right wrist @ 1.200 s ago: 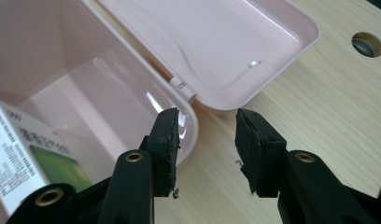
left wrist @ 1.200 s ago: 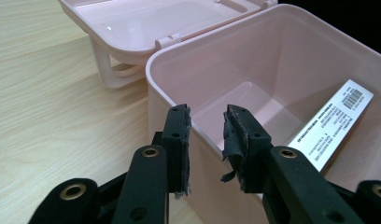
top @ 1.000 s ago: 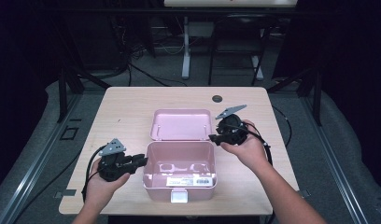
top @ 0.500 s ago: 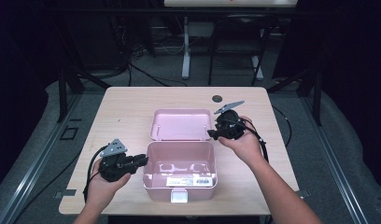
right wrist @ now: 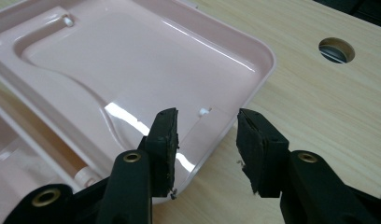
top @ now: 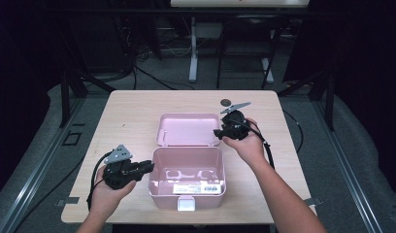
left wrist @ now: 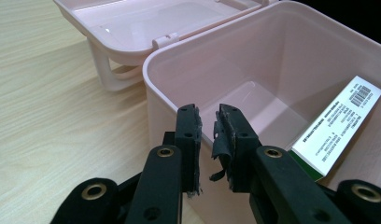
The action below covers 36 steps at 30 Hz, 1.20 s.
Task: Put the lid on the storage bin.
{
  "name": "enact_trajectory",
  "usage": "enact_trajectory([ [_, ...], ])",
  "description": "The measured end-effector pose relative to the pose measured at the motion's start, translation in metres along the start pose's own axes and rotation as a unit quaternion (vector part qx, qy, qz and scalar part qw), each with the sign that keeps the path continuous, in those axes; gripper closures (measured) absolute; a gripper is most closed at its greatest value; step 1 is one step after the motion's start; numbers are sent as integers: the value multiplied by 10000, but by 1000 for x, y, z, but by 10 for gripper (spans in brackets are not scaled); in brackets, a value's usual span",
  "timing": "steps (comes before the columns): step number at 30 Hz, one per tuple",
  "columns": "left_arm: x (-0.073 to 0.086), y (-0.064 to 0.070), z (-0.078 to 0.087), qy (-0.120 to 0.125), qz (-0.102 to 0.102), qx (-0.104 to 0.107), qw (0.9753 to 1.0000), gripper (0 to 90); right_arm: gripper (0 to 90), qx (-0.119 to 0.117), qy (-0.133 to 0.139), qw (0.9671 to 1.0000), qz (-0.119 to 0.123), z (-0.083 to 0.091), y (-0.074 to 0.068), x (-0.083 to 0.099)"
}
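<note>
Since a second ago, the right gripper (top: 219, 132) has swung in to the lid (top: 189, 128) and now straddles its right edge, jaws apart, not yet biting. Left gripper (top: 148, 166) sits at the left wall of the box (top: 186, 191), jaws slightly parted over its rim (nothing clamped that I can tell). Box stands open mid-table (top: 128, 104), lid lying flat behind it. Closing looks in hand; next, pinch the lid edge and swing it over.
</note>
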<state>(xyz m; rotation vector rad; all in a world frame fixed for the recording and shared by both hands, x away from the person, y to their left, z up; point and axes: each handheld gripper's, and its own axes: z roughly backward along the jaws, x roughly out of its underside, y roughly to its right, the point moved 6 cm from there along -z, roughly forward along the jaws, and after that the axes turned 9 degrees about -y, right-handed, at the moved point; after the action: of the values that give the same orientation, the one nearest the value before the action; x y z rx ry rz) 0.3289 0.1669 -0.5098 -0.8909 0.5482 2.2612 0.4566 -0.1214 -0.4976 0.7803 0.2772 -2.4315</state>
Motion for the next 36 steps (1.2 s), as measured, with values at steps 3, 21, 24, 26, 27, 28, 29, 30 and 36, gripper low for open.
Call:
enact_trajectory([
  [3,0,0,0,7,6,-6,10000,784,593,55,-23,10000,-61,-5,1,-2],
  [21,0,1,0,-16,17,-38,10000,786,685,282,84,9965,-781,-34,16,-4],
  [24,0,1,0,2,18,-25,10000,786,706,365,114,9954,-884,-36,19,-8],
  [26,0,0,0,2,20,-24,10000,786,713,415,126,9949,-906,-37,20,-8],
  [27,0,0,0,4,18,-19,10000,786,718,441,140,9947,-922,-38,21,-9],
  [28,0,0,0,4,18,-17,10000,786,722,442,120,9940,-998,-41,21,-10],
  [29,0,0,0,4,18,-17,10000,786,722,442,120,9940,-998,-41,21,-10],
  [30,0,0,0,4,18,-16,10000,786,723,451,86,9937,-1024,-42,21,-10],
  [36,0,0,0,4,10,-17,10000,787,726,586,-93,9924,-1080,-48,21,-13],
])
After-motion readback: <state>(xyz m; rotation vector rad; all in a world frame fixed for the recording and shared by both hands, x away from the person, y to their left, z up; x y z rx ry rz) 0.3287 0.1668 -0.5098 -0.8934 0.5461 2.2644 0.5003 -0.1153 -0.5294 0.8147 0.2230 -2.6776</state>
